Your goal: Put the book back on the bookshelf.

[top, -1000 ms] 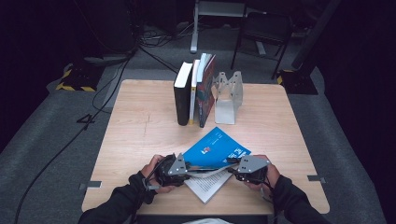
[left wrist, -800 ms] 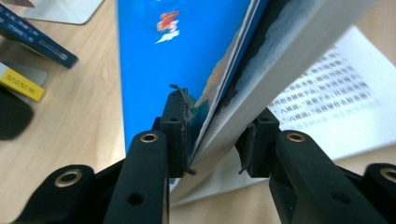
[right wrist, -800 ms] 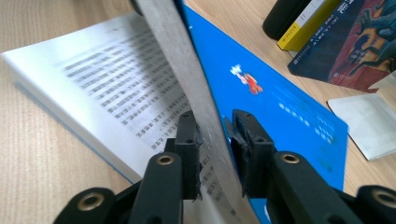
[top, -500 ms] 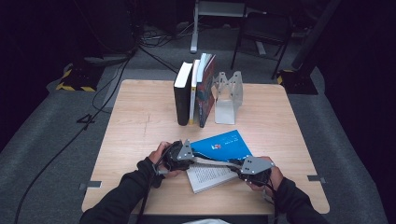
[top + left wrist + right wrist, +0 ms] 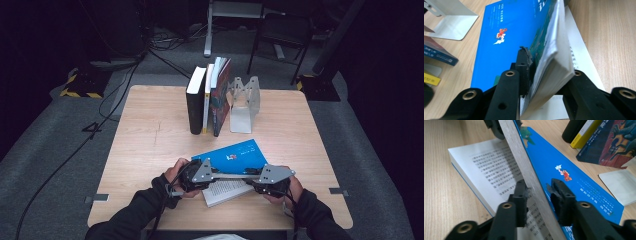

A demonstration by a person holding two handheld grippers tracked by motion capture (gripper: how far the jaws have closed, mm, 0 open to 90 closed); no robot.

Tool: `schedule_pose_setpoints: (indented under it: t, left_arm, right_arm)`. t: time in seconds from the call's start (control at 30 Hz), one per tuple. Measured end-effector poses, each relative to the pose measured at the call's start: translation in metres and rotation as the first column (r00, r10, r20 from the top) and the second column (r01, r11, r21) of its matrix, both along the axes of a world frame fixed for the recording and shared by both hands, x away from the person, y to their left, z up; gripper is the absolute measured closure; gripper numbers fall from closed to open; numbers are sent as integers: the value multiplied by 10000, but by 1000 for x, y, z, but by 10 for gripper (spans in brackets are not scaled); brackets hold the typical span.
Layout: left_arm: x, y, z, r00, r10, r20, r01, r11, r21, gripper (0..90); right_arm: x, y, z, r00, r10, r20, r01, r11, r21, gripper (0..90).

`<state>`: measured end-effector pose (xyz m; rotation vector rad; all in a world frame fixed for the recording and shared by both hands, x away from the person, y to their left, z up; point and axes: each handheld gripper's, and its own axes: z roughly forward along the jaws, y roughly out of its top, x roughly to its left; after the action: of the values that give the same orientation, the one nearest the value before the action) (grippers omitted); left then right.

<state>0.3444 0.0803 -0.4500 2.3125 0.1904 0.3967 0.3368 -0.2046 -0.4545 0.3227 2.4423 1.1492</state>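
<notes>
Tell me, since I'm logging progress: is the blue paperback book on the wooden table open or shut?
Open. The blue paperback book lies with its cover flat and printed pages exposed, while a sheaf of pages stands lifted between the left gripper and right gripper.

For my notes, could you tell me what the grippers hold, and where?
Both grippers, left and right, clamp the blue book's raised front section of pages, one at each end.

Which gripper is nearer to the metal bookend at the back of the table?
Right, by a small margin. The right gripper sits in front of the metal bookend, slightly to its right; the left gripper is farther to the left. Both clamp the blue book.
</notes>
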Motion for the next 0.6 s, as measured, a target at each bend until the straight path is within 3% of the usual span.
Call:
schedule_pose_setpoints:
  t: [0.1,0.2,0.27,0.33,0.4,0.5,0.6]
  left_arm:
    - [1,4,0,10000,-58,-80,57,9999,-93,757]
    - [4,11,0,9997,-192,-131,190,9998,-99,756]
    - [7,18,0,9991,-225,-350,217,9995,-218,751]
    - [9,23,0,9986,-193,-495,176,9992,-352,742]
    - [9,27,1,9976,-57,-686,31,9993,-368,725]
    - [6,32,4,9964,286,-796,-319,9987,-410,658]
    - [-2,32,10,9973,67,-736,-93,9994,-346,581]
  right_arm:
    - [6,-10,-5,9989,-446,-114,445,9989,-117,505]
    - [12,-26,-12,9963,-824,-228,820,9964,-194,498]
    - [14,-33,-13,9950,-979,-205,978,9952,-92,553]
    - [13,-36,-12,9978,-668,-49,668,9978,0,602]
    - [8,-30,-11,9986,-384,366,397,9986,-346,650]
    - [4,-25,-9,9987,-171,480,194,9986,-490,698]
    - [1,-21,-7,9981,-164,593,196,9984,-539,707]
